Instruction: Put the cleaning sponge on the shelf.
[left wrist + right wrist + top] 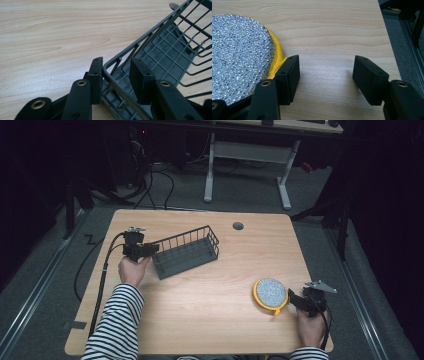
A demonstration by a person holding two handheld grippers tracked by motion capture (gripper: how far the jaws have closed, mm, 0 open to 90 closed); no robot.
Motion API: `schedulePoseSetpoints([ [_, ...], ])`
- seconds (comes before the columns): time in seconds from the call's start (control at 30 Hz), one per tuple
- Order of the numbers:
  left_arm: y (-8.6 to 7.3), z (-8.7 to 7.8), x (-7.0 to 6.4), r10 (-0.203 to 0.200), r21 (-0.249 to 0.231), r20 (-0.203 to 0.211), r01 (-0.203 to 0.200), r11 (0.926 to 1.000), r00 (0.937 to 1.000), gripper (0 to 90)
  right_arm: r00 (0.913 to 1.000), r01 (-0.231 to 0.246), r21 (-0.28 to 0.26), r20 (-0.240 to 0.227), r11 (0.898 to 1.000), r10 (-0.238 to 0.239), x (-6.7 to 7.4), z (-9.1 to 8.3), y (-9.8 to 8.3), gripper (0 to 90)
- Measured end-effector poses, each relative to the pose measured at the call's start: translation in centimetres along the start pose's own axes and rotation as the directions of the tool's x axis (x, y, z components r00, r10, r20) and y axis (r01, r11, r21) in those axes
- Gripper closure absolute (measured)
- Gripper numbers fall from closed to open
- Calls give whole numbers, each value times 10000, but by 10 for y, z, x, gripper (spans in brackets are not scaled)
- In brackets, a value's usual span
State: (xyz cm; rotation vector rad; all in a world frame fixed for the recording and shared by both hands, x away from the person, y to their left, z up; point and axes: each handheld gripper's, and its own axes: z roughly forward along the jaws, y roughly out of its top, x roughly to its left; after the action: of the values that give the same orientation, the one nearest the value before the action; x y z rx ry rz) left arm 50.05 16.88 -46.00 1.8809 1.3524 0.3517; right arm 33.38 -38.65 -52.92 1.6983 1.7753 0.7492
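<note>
at the near-left end of the wire basket [186,251], that's where the action is: the left gripper [150,249] has its jaws astride the basket's end rim, one pad outside the wire wall and one inside, closed right down with the rim [117,86] pinched between them. the basket itself is a dark grey wire rack with a slotted floor, lying slantwise on the wooden table [210,320], toward the left and back of it. by the look of it it's light and stiff, so it should move as one piece, but thin wire is slick under flat pads and a grip at one end may let it swing or tip; the top rim at a corner post looks the firmer place to hold. well off to the basket's right and nearer the person, a round yellow scrubber [270,292] with a glittery silver face lies flat. the right gripper [295,298] sits just beside it, jaws wide apart, nothing between them, one pad touching the yellow edge [277,60].
</note>
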Motion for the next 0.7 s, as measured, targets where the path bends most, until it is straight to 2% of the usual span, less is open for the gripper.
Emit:
schedulePoseSetpoints([
  [0.33,-1,-1,-6,148,136,124,-150,9998,9998,642,10000,6,0,-7,10000,-6,0,0,0,391],
  [0.47,-2,-1,-11,108,231,241,-114,9997,9997,643,10000,2,1,-11,10000,-2,0,0,0,390],
  [0.67,-4,-3,-20,341,362,267,-351,9987,9991,641,10000,4,2,-12,10000,-4,0,0,0,390],
  [0.7,-4,-4,-22,261,320,340,-272,9991,9991,641,10000,0,2,-12,10000,0,0,0,0,390],
])
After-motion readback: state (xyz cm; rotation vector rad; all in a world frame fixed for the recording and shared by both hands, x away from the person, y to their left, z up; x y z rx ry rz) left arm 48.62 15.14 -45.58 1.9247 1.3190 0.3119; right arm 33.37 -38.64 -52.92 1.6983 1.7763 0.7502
